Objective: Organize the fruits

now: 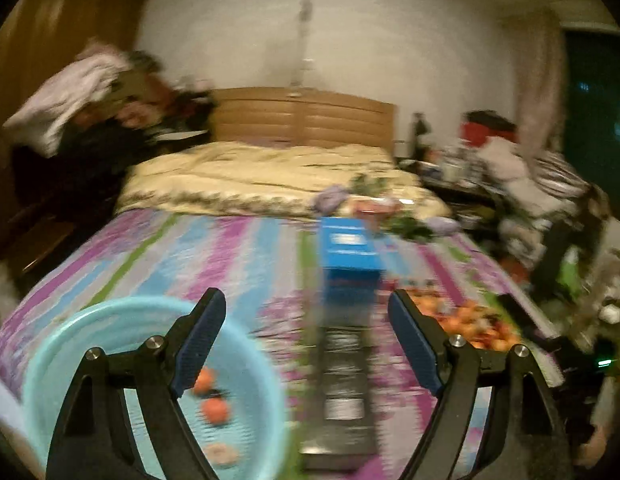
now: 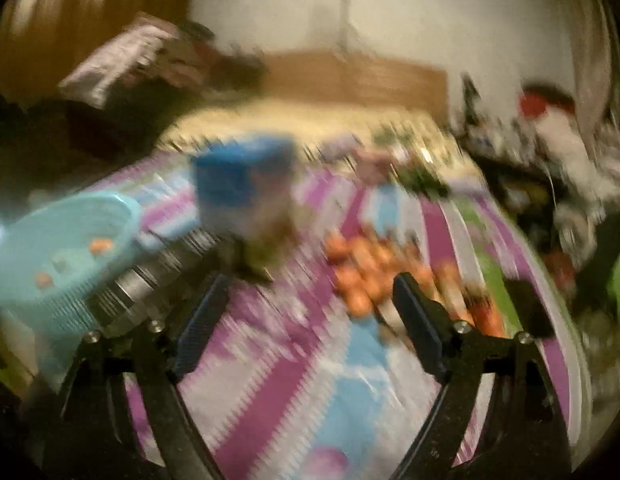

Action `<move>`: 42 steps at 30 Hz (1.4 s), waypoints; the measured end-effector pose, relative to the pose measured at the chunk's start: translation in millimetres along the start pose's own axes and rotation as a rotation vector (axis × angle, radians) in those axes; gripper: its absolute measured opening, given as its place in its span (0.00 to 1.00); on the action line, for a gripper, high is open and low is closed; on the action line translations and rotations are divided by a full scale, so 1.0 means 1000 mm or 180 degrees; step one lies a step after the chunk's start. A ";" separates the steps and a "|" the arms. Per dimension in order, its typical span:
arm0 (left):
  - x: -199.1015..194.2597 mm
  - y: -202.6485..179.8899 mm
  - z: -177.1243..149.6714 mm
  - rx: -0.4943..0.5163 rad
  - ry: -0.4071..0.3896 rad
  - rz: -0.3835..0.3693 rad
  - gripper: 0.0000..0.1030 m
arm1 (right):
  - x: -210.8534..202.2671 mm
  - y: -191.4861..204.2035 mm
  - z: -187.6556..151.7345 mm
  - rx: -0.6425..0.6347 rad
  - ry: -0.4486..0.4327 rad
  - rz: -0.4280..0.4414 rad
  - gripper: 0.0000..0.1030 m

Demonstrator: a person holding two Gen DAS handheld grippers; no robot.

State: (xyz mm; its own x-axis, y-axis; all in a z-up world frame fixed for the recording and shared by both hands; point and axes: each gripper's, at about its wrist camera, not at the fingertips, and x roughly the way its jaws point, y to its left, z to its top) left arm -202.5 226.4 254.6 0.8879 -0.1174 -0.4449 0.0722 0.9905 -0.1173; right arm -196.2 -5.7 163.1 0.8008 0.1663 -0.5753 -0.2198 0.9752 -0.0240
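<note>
Left gripper: its fingers stand wide apart with nothing between them, above the striped bedspread.
Right gripper: its fingers are also spread wide and empty, over the bedspread; this view is heavily blurred.
Basket: a light blue round basket sits on the bed at the near left, partly behind the left gripper's left finger.
Fruit in basket: a few small orange fruits lie on the basket's floor; one paler piece lies nearer the rim, too blurred to name.
Box: a long dark box with a grey printed side lies lengthwise on the bed between basket and fruit pile, its far end blue.
Fruit pile: a heap of orange fruits rests on the bedspread to the right of the box, just behind the left gripper's right finger, well apart from the basket.
Bedspread: purple, blue, white and green stripes.
Quilt: a cream quilt is bunched at the far half of the bed.
Headboard: wooden, against the white wall.
</note>
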 end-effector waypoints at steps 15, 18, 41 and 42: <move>0.108 -0.157 -0.067 0.0392 0.1021 -0.0778 0.82 | 0.081 -0.133 -0.036 0.0681 0.0808 0.0336 0.42; 0.126 -0.167 -0.081 0.0338 0.1194 -0.0784 0.82 | 0.101 -0.133 -0.028 0.0629 0.0780 0.0421 0.42; 0.258 -0.204 -0.127 -0.0048 0.1689 -0.1068 0.63 | 0.072 -0.176 -0.032 0.0971 0.0768 0.0331 0.16; 0.264 -0.207 -0.128 -0.0029 0.1693 -0.1092 0.63 | 0.071 -0.177 -0.033 0.0974 0.0783 0.0337 0.16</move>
State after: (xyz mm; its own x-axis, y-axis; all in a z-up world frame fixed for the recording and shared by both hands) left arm -41.0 -19.3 47.3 0.4673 -0.4503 -0.7608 0.3067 0.8897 -0.3382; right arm -119.3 -171.8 99.3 0.6173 0.2647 -0.7409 -0.0883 0.9591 0.2691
